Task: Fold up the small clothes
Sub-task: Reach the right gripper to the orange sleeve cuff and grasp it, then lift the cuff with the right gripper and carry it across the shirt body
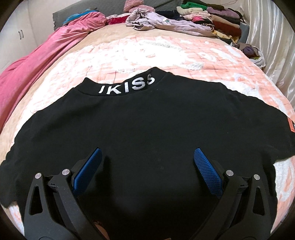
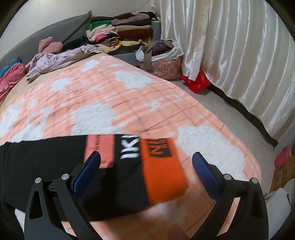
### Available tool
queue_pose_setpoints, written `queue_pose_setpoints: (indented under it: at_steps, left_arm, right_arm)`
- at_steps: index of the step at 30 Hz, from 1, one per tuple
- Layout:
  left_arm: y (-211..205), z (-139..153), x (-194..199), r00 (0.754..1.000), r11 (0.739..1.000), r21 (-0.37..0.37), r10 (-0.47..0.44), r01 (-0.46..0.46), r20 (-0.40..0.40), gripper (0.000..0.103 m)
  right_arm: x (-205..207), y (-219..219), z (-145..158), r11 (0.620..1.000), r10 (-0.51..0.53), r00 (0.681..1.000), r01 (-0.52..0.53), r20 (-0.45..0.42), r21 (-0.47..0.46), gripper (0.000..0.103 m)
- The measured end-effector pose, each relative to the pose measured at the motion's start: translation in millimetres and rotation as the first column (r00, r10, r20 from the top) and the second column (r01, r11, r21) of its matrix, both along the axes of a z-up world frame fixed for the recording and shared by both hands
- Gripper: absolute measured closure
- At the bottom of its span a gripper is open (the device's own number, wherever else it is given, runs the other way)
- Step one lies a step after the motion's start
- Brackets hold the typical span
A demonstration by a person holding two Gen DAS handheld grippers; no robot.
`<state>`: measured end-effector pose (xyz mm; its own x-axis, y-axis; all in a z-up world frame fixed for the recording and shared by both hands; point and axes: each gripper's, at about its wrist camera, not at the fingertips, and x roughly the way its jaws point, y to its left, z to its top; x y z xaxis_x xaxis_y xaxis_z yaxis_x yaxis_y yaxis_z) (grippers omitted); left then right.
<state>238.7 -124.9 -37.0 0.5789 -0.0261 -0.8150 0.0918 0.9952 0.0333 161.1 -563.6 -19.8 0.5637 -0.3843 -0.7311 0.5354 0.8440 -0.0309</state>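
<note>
A: Left wrist view. What lies under my left gripper (image 1: 147,162)?

B: A black top (image 1: 147,120), spread flat on the bed (image 1: 129,53), collar pointing away from me with white lettering (image 1: 127,85) across it. My left gripper is released, its blue pads (image 1: 88,169) wide apart above the lower body of the garment, nothing between them.

A: And the right wrist view?

B: My right gripper (image 2: 146,166) is likewise released, pads spread over the sleeve end (image 2: 129,166) of the same black top. The sleeve bears a pink patch (image 2: 99,147), white letters and an orange cuff (image 2: 162,166). This frame is blurred, so I cannot tell whether the pads touch the cloth.

A: Surroundings?

B: A peach-and-white quilt covers the bed. At its far end: a crumpled lilac garment (image 1: 166,22), a stack of folded clothes (image 1: 212,16), a pink blanket (image 1: 46,51) on the left. A white curtain (image 2: 230,46) hangs right, a floral bag (image 2: 162,62) and a red bag (image 2: 197,81) just beside it.
</note>
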Motion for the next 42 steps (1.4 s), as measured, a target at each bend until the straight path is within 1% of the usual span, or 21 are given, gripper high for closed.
queue_pose_setpoints:
  at_steps: [2, 5, 6, 7, 8, 10, 11, 12, 13, 14, 15, 18, 21, 24, 26, 29, 33, 39, 40, 41, 42]
  left_arm:
    - [0, -3, 2, 1.000, 1.000, 0.015, 0.003, -0.003, 0.004, 0.009]
    - [0, -7, 3, 1.000, 1.000, 0.018, 0.002, -0.002, 0.001, 0.009]
    - [0, -7, 3, 1.000, 1.000, 0.017, 0.002, -0.002, 0.000, 0.009]
    - [0, -8, 4, 1.000, 1.000, 0.016, 0.003, -0.003, -0.002, 0.009]
    - [0, -9, 5, 1.000, 1.000, 0.012, 0.004, -0.003, -0.006, 0.009]
    - [-1, -10, 4, 1.000, 1.000, 0.010, 0.005, -0.005, -0.004, 0.009]
    - [-1, -10, 5, 1.000, 1.000, 0.008, 0.004, -0.004, -0.003, 0.009]
    - [-1, -10, 4, 1.000, 1.000, 0.008, 0.004, -0.004, -0.001, 0.009]
    - [-1, -10, 5, 1.000, 1.000, 0.007, 0.004, -0.004, 0.001, 0.009]
    - [-1, -11, 5, 1.000, 1.000, 0.005, 0.004, -0.004, 0.001, 0.009]
    - [0, -11, 5, 1.000, 1.000, 0.004, 0.005, -0.005, 0.003, 0.009]
    - [-1, -12, 5, 1.000, 1.000, 0.005, 0.007, -0.007, 0.008, 0.009]
    - [-1, -12, 4, 1.000, 1.000, 0.003, 0.008, -0.008, 0.013, 0.009]
    - [2, -9, 4, 1.000, 1.000, -0.009, 0.014, -0.014, 0.019, 0.009]
    - [6, -6, 3, 0.999, 1.000, -0.019, 0.025, -0.024, 0.025, 0.009]
    - [11, -1, 0, 0.999, 0.999, -0.028, 0.028, -0.027, 0.033, 0.009]
    - [19, 7, -6, 0.998, 0.998, -0.050, 0.029, -0.026, 0.049, 0.009]
    - [35, 17, -15, 0.996, 0.996, -0.073, 0.047, -0.042, 0.074, 0.009]
    - [38, 18, -17, 0.996, 0.996, -0.073, 0.053, -0.047, 0.078, 0.009]
    - [42, 19, -17, 0.995, 0.996, -0.073, 0.060, -0.054, 0.081, 0.009]
    - [47, 19, -18, 0.994, 0.995, -0.080, 0.069, -0.063, 0.084, 0.009]
  right_arm:
    - [1, -11, -3, 0.998, 0.011, 1.000, -0.011, -0.001, 0.059, 0.004]
    - [4, -16, -9, 0.997, 0.031, 0.999, -0.029, -0.024, 0.066, 0.006]
    - [5, -19, -12, 0.995, 0.043, 0.999, -0.040, -0.026, 0.090, 0.021]
    - [7, -24, -18, 0.987, 0.055, 0.998, -0.050, -0.028, 0.153, 0.033]
    - [7, -28, -24, 0.978, 0.052, 0.998, -0.044, -0.034, 0.204, 0.039]
    - [5, -29, -26, 0.973, 0.052, 0.998, -0.046, -0.018, 0.225, 0.043]
    - [2, -29, -24, 0.971, 0.057, 0.998, -0.054, -0.006, 0.232, 0.051]
    - [0, -30, -23, 0.966, 0.066, 0.998, -0.067, 0.012, 0.249, 0.064]
    - [-3, -32, -21, 0.953, 0.079, 0.996, -0.089, 0.049, 0.288, 0.069]
    - [-6, -33, -21, 0.939, 0.089, 0.993, -0.109, 0.076, 0.326, 0.077]
    - [-8, -33, -20, 0.929, 0.103, 0.990, -0.129, 0.095, 0.347, 0.082]
    - [-14, -26, -11, 0.925, 0.131, 0.982, -0.172, 0.138, 0.339, 0.085]
    - [-22, -14, 4, 0.918, 0.160, 0.968, -0.218, 0.192, 0.331, 0.086]
    - [-26, 5, 23, 0.904, 0.212, 0.945, -0.286, 0.247, 0.319, 0.086]
    - [-26, 17, 34, 0.897, 0.245, 0.932, -0.322, 0.266, 0.303, 0.086]
    - [-23, 42, 50, 0.878, 0.302, 0.906, -0.386, 0.297, 0.284, 0.086]
    - [-14, 79, 67, 0.840, 0.379, 0.867, -0.469, 0.325, 0.272, 0.086]
    - [4, 146, 79, 0.757, 0.497, 0.797, -0.592, 0.344, 0.278, 0.086]
    - [9, 161, 80, 0.735, 0.522, 0.781, -0.616, 0.343, 0.282, 0.086]
    - [10, 170, 80, 0.726, 0.536, 0.772, -0.628, 0.342, 0.280, 0.086]
    - [14, 184, 81, 0.710, 0.560, 0.757, -0.648, 0.337, 0.276, 0.086]
